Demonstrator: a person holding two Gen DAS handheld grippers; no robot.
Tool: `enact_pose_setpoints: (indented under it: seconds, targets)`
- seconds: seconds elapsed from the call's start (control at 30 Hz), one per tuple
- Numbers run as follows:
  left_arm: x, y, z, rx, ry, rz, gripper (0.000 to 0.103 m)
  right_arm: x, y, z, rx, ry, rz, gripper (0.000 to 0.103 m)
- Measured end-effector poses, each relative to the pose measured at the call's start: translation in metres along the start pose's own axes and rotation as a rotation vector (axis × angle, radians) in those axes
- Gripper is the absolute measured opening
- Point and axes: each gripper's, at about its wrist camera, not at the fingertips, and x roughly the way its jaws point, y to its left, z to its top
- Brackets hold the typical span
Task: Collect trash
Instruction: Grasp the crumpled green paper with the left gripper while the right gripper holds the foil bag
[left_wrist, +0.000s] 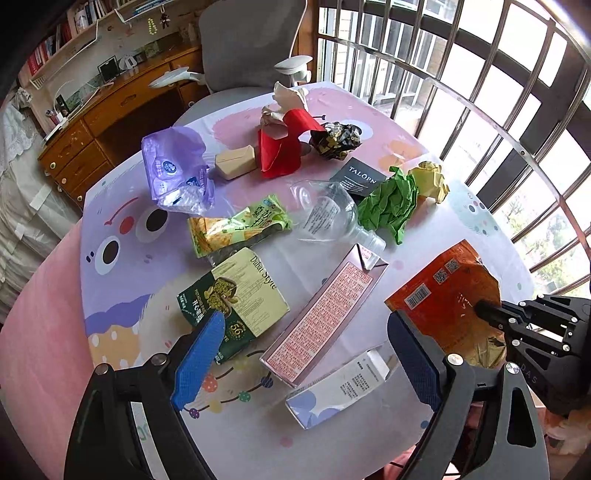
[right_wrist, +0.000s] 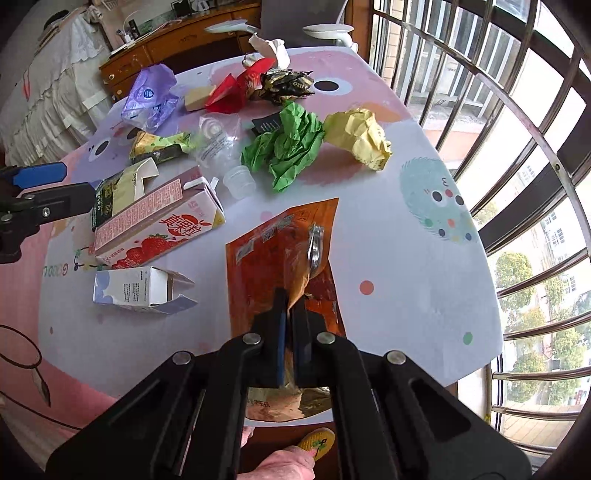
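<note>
Trash lies scattered over a round table (left_wrist: 51, 332) with a cartoon cloth. My right gripper (right_wrist: 291, 306) is shut on an orange snack bag (right_wrist: 273, 251) at the near edge; the same orange snack bag (left_wrist: 447, 291) shows in the left wrist view with the right gripper (left_wrist: 480, 308) pinching it. My left gripper (left_wrist: 303, 336) stands open above a pink juice carton (left_wrist: 325, 314), a green box (left_wrist: 236, 295) and a small white-and-lilac box (left_wrist: 332, 395), holding nothing.
Farther back lie a clear bottle (left_wrist: 328, 214), green crumpled paper (left_wrist: 391, 203), yellow crumpled paper (left_wrist: 432, 181), a purple bag (left_wrist: 173, 173) and a red carton (left_wrist: 280, 147). A grey chair (left_wrist: 247, 44) stands behind the table; window bars (left_wrist: 480, 92) run along the right.
</note>
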Motion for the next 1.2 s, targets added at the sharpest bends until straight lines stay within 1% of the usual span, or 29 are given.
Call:
enact_pose_setpoints:
  seconds: [0.27,0.4,0.5,0.67,0.83,0.9,0.97,1.0,1.03,1.07,1.1,1.2]
  targets:
    - [0.009,-0.041,0.045,0.136,-0.04,-0.077,0.092,-0.048,-0.02,0.003,0.107,-0.057,-0.085,0.0]
    - [0.025,-0.067,0.069,0.184,-0.039,-0.084,0.092,-0.06,-0.03,0.009,0.13,-0.072,-0.103,0.0]
    - [0.049,-0.083,0.087,0.19,-0.007,-0.069,0.092,-0.059,-0.041,0.014,0.139,-0.072,-0.086,0.0]
    - [0.102,-0.1,0.111,0.158,0.094,-0.043,0.09,-0.043,-0.068,0.019,0.181,-0.051,-0.056,0.0]
    - [0.147,-0.112,0.123,0.146,0.176,-0.013,0.078,-0.023,-0.088,0.013,0.225,-0.014,-0.023,0.0]
    - [0.157,-0.114,0.126,0.141,0.192,-0.003,0.076,-0.018,-0.093,0.01,0.236,-0.001,-0.012,0.0]
    - [0.165,-0.115,0.127,0.132,0.208,-0.006,0.071,-0.015,-0.096,0.008,0.248,0.008,0.001,0.0]
    - [0.168,-0.115,0.127,0.128,0.216,-0.011,0.064,-0.015,-0.097,0.007,0.251,0.01,0.004,0.0]
    - [0.172,-0.115,0.128,0.124,0.226,-0.01,0.054,-0.014,-0.097,0.005,0.252,0.014,0.007,0.0]
    - [0.174,-0.115,0.128,0.119,0.233,-0.007,0.048,-0.014,-0.097,0.004,0.253,0.018,0.011,0.0]
    - [0.174,-0.113,0.128,0.112,0.239,-0.006,0.039,-0.014,-0.096,0.004,0.25,0.019,0.014,0.0]
    - [0.168,-0.108,0.124,0.085,0.221,-0.035,0.029,-0.014,-0.093,0.003,0.244,0.024,0.015,0.0]
